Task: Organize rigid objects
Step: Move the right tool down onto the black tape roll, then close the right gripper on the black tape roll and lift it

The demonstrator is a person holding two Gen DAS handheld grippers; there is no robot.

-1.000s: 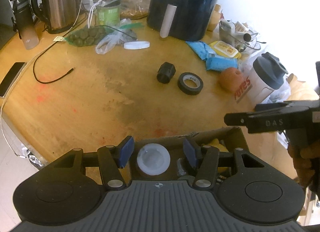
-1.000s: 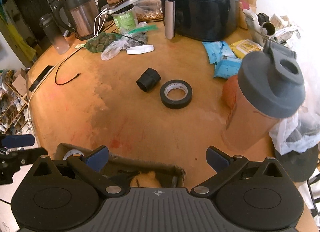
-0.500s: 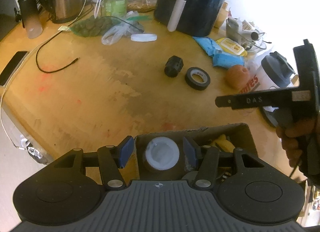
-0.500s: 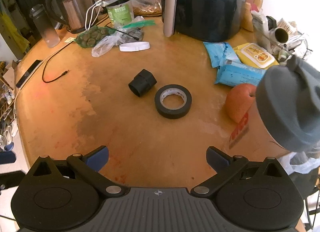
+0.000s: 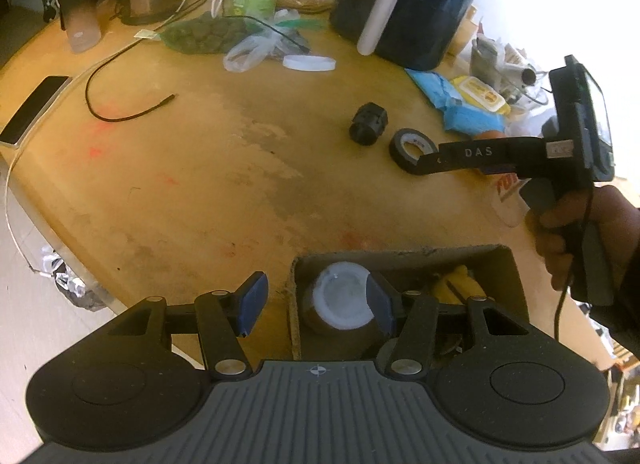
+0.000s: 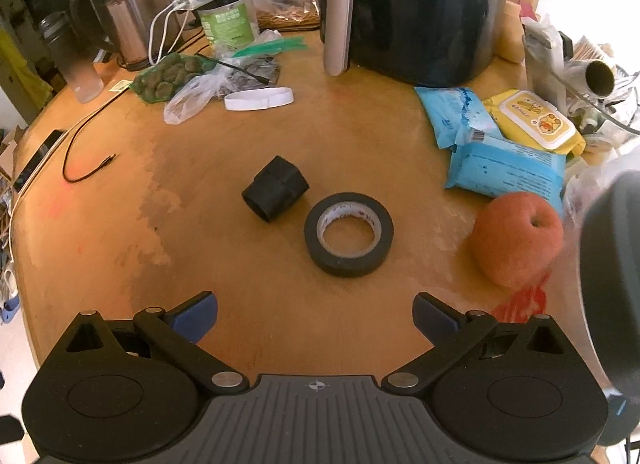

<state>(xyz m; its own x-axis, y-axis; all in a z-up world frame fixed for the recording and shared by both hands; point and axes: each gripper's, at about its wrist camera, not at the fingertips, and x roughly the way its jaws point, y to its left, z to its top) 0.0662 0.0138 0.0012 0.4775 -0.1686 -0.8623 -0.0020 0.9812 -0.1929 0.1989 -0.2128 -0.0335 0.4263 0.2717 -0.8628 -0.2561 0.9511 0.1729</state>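
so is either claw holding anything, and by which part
Nothing is held: the left claw is open above the white-lidded brown jar in the cardboard box, the right claw open and empty.

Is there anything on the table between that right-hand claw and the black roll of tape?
No. The right wrist view shows only bare wooden table between the open right gripper and the tape roll.

One tape roll, two blue wipe packs

daylight from right | upper-right corner blown out | fisheye-bent edges
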